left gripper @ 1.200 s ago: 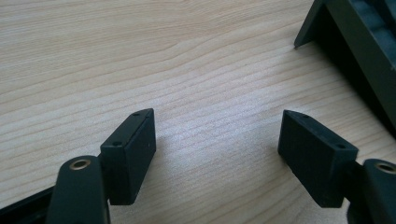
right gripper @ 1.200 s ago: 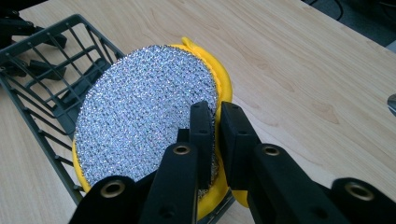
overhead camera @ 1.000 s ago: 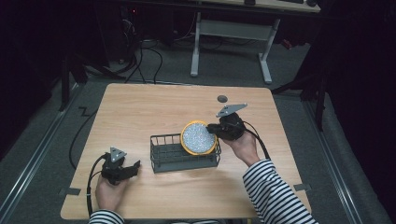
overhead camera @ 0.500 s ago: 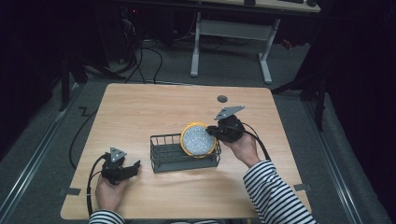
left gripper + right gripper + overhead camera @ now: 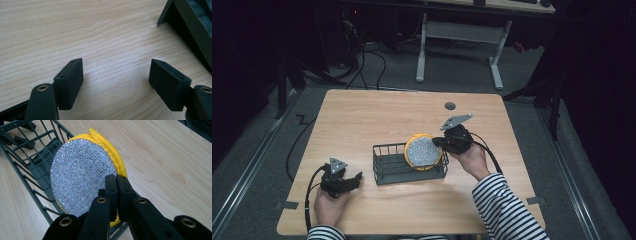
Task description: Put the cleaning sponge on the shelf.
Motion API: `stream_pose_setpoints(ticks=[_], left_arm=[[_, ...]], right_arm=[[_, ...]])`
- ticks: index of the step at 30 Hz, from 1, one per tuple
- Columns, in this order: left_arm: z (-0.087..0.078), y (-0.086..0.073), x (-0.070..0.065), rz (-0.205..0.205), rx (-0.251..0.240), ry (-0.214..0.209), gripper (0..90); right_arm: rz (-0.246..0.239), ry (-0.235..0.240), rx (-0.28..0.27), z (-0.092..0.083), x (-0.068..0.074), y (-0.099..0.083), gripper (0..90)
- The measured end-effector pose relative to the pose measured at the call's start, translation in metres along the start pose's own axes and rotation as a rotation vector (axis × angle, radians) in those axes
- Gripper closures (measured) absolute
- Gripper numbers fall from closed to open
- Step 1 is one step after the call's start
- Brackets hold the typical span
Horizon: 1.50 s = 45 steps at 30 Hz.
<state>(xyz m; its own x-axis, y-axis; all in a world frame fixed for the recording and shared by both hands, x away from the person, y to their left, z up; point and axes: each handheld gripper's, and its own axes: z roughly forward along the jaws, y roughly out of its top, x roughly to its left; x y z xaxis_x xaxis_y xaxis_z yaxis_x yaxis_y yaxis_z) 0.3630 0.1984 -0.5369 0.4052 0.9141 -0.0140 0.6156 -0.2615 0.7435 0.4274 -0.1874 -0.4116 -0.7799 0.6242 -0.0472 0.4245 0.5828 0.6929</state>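
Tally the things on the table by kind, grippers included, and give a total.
Round yellow scouring pad with silver mesh face: 1
Black wire rack: 1
Handheld grippers, left gripper and right gripper: 2
Total: 4

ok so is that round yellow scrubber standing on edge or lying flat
On edge. The scrubber stands upright at the wire rack's right end, its silver face showing, with the right gripper shut on its rim.

A wooden tabletop [image 5: 362,120] with a small dark round disc [image 5: 450,105] near its far edge; a white-legged desk frame [image 5: 459,45] stands beyond on the grey floor [image 5: 257,165].
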Motion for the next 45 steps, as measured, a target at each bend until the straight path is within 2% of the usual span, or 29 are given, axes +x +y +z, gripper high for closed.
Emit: stream_pose_setpoints(ticks=[5, 13, 16, 22, 26, 30, 31, 32, 33, 45], left_arm=[[0.000, 0.000, 0.000, 0.000, 0.000, 0.000, 28.2], [0.000, 0.000, 0.000, 0.000, 0.001, -0.001, 28.2], [0.000, 0.000, 0.000, 0.000, 0.001, -0.001, 28.2], [0.000, 0.000, 0.000, 0.000, 0.000, 0.000, 28.2], [0.000, 0.000, 0.000, 0.001, 0.002, -0.002, 28.2], [0.000, 0.000, 0.000, -0.001, 0.001, -0.002, 28.1], [0.000, 0.000, 0.000, 0.000, 0.000, -0.002, 28.1], [0.000, 0.000, 0.000, 0.000, 0.000, -0.002, 28.1], [0.000, 0.000, 0.000, 0.000, 0.000, -0.002, 28.1], [0.000, 0.000, 0.000, 0.000, 0.000, -0.002, 28.1]], right_arm=[[-0.001, 0.013, 0.014, 0.004, 0.002, -0.001, 88.4], [0.014, 0.023, 0.001, 0.003, 0.003, -0.001, 86.5], [0.038, 0.034, -0.029, 0.000, 0.003, -0.002, 83.5], [0.080, 0.045, -0.050, -0.001, -0.001, -0.007, 78.0], [0.106, 0.036, -0.100, -0.010, -0.002, -0.006, 69.1], [0.125, 0.022, -0.110, -0.016, -0.004, -0.006, 64.4], [0.150, 0.007, -0.114, -0.019, -0.008, -0.007, 61.0], [0.150, 0.007, -0.114, -0.019, -0.008, -0.007, 61.0], [0.180, -0.008, -0.120, -0.023, -0.012, -0.008, 57.9], [0.257, -0.089, -0.198, -0.059, -0.028, -0.020, 51.6]])
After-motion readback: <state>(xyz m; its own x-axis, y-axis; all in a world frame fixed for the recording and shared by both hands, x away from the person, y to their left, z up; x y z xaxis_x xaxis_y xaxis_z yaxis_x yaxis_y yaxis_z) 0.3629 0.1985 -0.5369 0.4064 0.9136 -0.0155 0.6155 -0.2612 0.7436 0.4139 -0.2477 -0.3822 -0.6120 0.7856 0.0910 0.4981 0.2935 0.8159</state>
